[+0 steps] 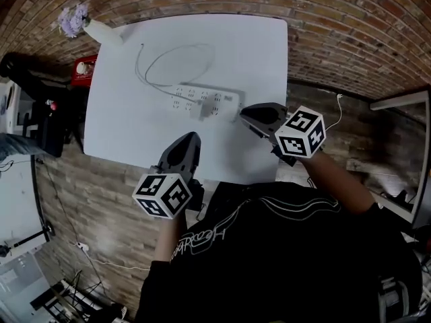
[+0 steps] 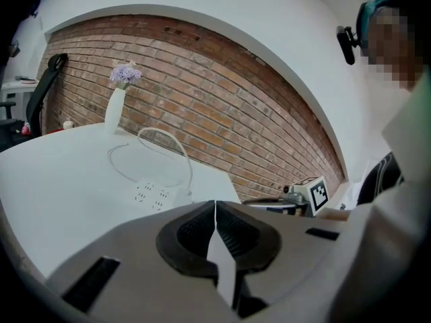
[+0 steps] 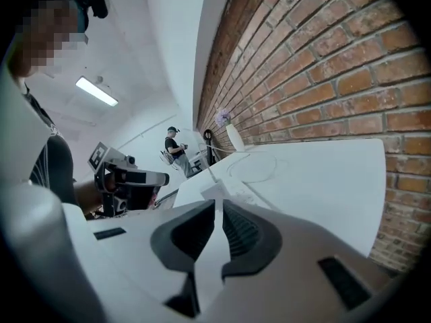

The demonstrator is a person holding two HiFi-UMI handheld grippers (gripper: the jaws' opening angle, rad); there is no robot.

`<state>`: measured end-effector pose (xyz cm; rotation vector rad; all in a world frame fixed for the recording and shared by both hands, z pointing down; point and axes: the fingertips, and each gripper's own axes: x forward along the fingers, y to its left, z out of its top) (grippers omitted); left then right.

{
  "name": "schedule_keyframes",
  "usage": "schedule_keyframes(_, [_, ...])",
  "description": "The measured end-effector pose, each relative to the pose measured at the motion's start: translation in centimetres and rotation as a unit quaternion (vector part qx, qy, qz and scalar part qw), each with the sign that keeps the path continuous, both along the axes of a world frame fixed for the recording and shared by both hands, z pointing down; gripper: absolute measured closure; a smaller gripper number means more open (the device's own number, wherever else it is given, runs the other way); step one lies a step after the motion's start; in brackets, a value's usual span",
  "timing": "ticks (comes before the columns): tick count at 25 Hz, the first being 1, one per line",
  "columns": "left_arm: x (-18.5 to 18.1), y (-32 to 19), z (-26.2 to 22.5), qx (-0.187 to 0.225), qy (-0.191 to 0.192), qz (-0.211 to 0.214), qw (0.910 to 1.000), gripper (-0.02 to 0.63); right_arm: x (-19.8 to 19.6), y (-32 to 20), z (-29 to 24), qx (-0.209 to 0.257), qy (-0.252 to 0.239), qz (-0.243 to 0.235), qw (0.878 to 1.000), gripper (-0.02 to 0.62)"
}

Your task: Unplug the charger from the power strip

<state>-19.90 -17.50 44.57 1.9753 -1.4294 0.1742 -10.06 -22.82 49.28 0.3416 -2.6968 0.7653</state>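
Observation:
A white power strip (image 1: 205, 100) lies in the middle of the white table (image 1: 128, 126), with a white charger (image 1: 196, 110) plugged into its near side and a thin white cable (image 1: 158, 62) looping behind it. My left gripper (image 1: 191, 137) is shut and empty over the table's near edge, short of the strip. My right gripper (image 1: 243, 113) is also shut and empty, just right of the strip's right end. The left gripper view has the strip (image 2: 151, 194) ahead of the closed jaws. In the right gripper view the charger block (image 3: 217, 192) sits just beyond the closed jaws.
A white vase with purple flowers (image 1: 91, 25) stands at the table's far left corner, beside a red object (image 1: 83, 70). A dark chair (image 1: 30, 89) is left of the table. A brick surface surrounds the table. Far off, a person (image 3: 175, 150) stands.

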Motion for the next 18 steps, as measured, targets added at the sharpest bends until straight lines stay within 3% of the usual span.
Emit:
schedule_keyframes(4, [-0.6, -0.8, 1.5, -0.012, -0.002, 0.002, 0.9999, 0.600, -1.2, -1.7, 2.3, 0.039, 0.035, -0.014, 0.999, 0.585])
schedule_keyframes(6, [-0.7, -0.8, 2.2, -0.018, -0.003, 0.003, 0.9998, 0.600, -1.8, -2.1, 3.4, 0.055, 0.054, -0.022, 0.997, 0.506])
schedule_keyframes(7, [-0.8, -0.9, 2.5, -0.021, -0.004, 0.004, 0.9998, 0.600, -2.0, -2.2, 3.8, 0.065, 0.062, -0.026, 0.996, 0.497])
schedule_keyframes(13, [-1.5, -1.4, 3.8, -0.034, -0.001, 0.001, 0.9994, 0.600, -3.7, -2.5, 5.3, 0.139, 0.105, -0.057, 0.983, 0.477])
schedule_keyframes(18, [-1.9, -1.7, 4.7, -0.040, -0.008, 0.003, 0.9992, 0.600, -4.2, -2.3, 6.6, 0.160, 0.129, -0.072, 0.976, 0.477])
